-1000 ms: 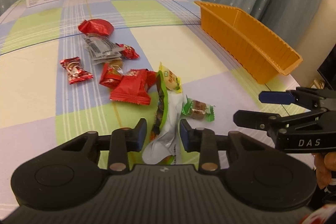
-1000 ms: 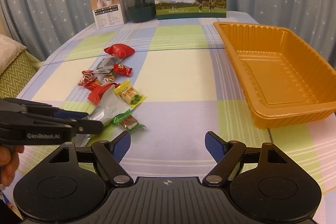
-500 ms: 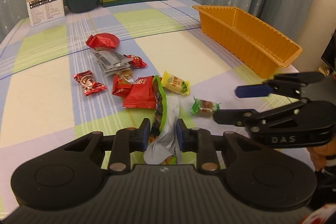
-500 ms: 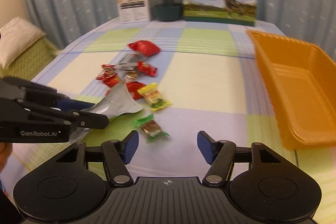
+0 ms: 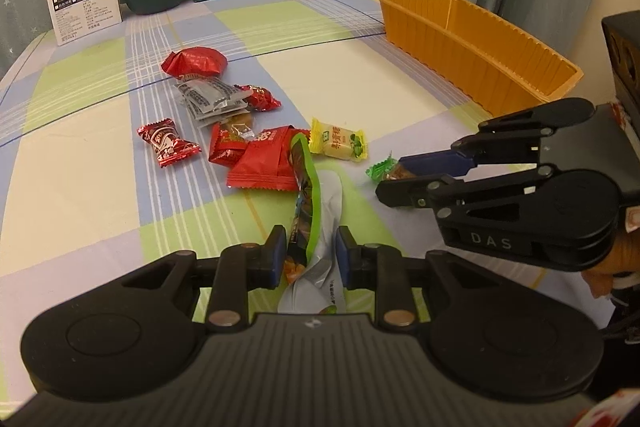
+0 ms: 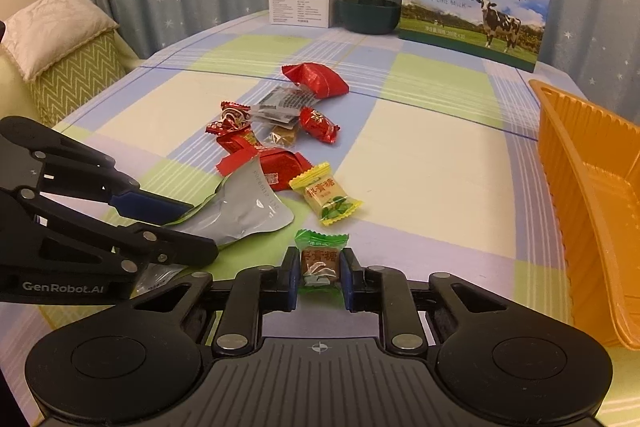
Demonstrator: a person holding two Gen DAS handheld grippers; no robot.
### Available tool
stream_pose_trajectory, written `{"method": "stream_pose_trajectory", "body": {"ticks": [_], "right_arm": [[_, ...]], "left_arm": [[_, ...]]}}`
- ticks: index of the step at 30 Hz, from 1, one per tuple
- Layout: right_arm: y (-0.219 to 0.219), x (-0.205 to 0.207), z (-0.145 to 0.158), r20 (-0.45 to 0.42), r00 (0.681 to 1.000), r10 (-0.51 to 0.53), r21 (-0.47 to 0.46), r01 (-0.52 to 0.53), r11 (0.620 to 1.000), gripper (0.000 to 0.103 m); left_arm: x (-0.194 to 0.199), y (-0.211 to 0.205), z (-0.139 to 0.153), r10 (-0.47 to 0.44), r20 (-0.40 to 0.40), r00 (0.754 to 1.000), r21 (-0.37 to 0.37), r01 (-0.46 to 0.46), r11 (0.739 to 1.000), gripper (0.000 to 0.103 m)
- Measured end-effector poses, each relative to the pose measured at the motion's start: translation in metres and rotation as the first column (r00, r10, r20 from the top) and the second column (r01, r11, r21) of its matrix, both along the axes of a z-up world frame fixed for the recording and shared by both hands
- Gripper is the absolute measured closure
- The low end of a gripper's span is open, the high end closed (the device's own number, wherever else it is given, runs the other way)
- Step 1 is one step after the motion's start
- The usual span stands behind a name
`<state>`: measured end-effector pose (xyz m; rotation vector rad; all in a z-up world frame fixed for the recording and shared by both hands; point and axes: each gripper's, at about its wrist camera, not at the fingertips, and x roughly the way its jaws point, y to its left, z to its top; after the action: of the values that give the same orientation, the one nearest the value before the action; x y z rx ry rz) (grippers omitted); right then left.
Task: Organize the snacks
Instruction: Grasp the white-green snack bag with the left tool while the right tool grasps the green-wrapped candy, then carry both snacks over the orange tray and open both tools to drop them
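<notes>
Left wrist view: the left gripper [image 5: 306, 253] pinches a green-edged silver pouch [image 5: 316, 211] over the desk [image 5: 80, 187], near the orange tray [image 5: 480, 47].

Right wrist view: the right gripper [image 6: 320, 277] clamps a green-wrapped candy [image 6: 320, 261] beside a yellow candy [image 6: 326, 197].

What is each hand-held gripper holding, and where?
Left hand-held gripper pinches the green-edged pouch at its near end; right clamps the green candy across its middle.

bare cloth [image 6: 420, 163] before orange tray [image 6: 580, 163]
</notes>
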<state>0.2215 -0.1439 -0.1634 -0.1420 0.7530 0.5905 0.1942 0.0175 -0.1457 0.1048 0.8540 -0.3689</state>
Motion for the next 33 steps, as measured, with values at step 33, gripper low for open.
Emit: {"method": "stream_pose_trajectory", "body": {"ticks": [33], "right_arm": [[-0.131,-0.041,0.104,0.144,0.894,-0.425,0.109,0.412,0.904,0.082]], "left_arm": [[0.000,-0.107,0.083,-0.048,0.134,0.990,-0.049,0.055,0.997,0.080]]}}
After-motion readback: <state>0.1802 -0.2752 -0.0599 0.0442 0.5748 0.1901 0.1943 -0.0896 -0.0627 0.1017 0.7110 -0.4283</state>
